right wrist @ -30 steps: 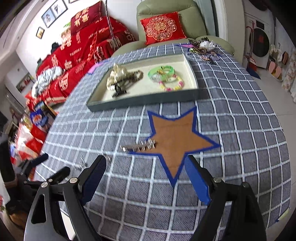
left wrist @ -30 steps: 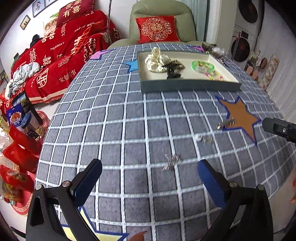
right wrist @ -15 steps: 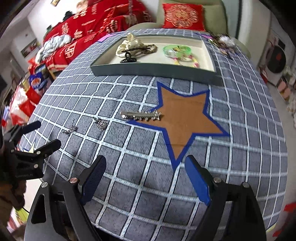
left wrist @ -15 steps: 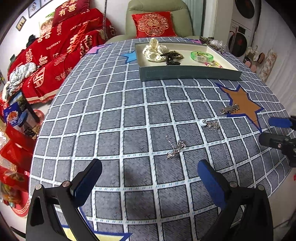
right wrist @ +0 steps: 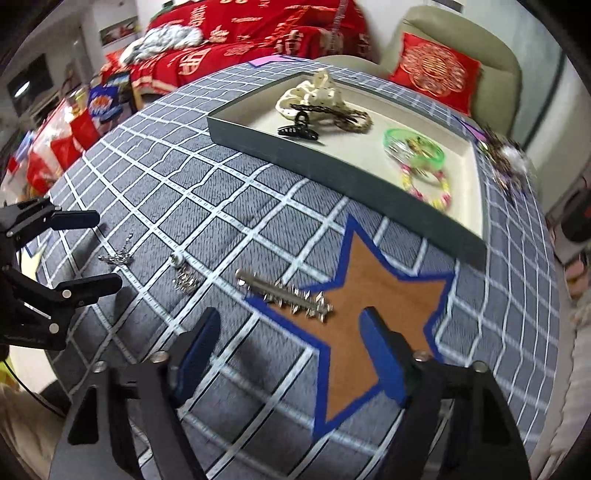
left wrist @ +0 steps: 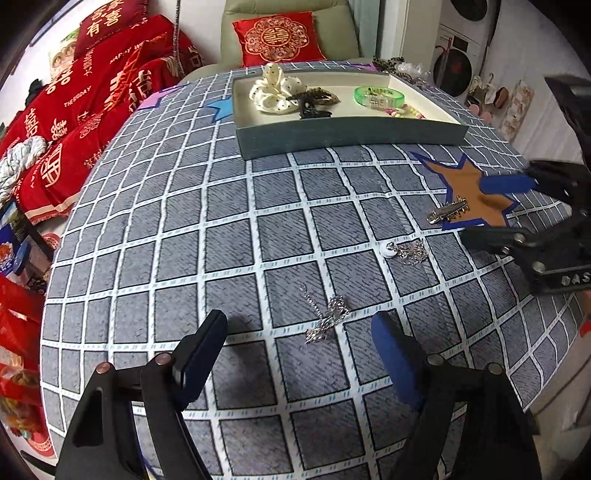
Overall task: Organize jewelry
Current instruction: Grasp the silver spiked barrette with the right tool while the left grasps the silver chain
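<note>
Shiny metal hair clip (right wrist: 284,293) on matt woven tablecloth (right wrist: 229,206).

Red embroidered cushion (left wrist: 277,36) on pale green armchair (left wrist: 288,14); red-draped sofa (left wrist: 92,92).

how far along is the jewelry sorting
Done: scrunchie, claw clip and bangles lie in the tray. In hand: nothing; the left gripper and right gripper, jaws narrowing, flank the chain and hair clip. Left: those and the pendant.
</note>
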